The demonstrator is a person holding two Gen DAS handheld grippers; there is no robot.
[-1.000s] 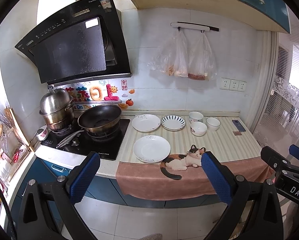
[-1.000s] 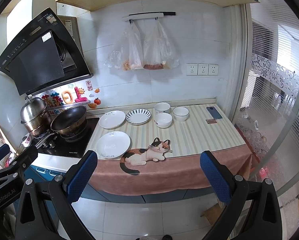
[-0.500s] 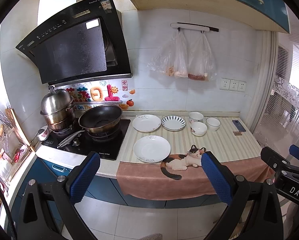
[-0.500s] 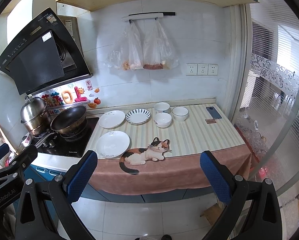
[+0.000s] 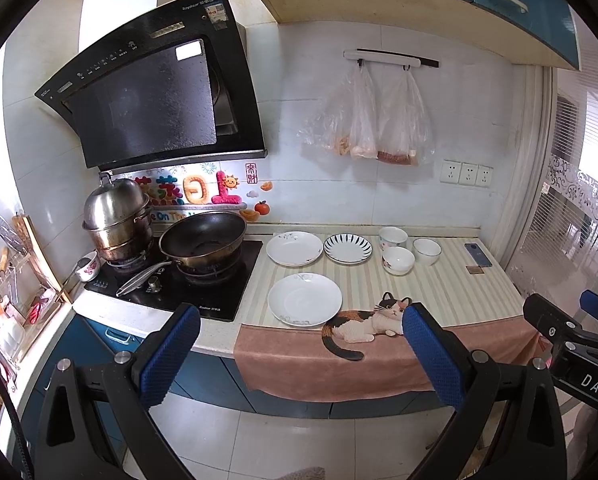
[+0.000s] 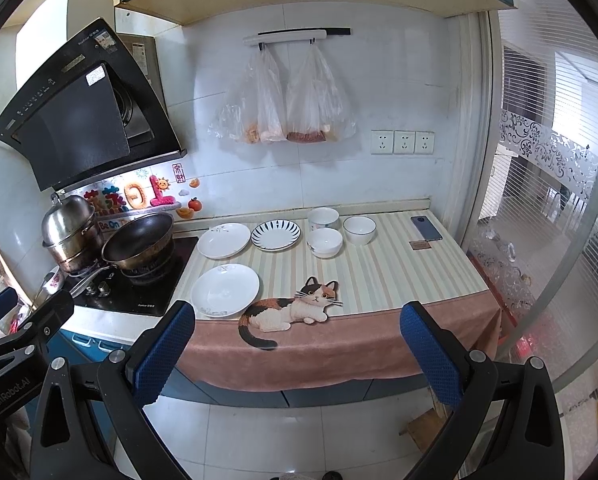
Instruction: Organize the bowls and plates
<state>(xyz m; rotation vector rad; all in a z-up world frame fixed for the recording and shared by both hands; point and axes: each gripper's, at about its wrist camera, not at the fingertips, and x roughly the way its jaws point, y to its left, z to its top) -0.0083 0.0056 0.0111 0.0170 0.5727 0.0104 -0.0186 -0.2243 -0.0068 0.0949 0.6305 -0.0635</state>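
My left gripper (image 5: 301,350): spread wide, holding nothing; my right gripper (image 6: 297,348): same
Plates (image 5: 304,299): 3, far ahead; hard, slippery, breakable; pinch the rim
Bowls (image 5: 397,260): 3, farther ahead; light; pinch the rim

Black wok (image 5: 203,238) beside steel pot (image 5: 117,220), phone (image 6: 426,227) far right.
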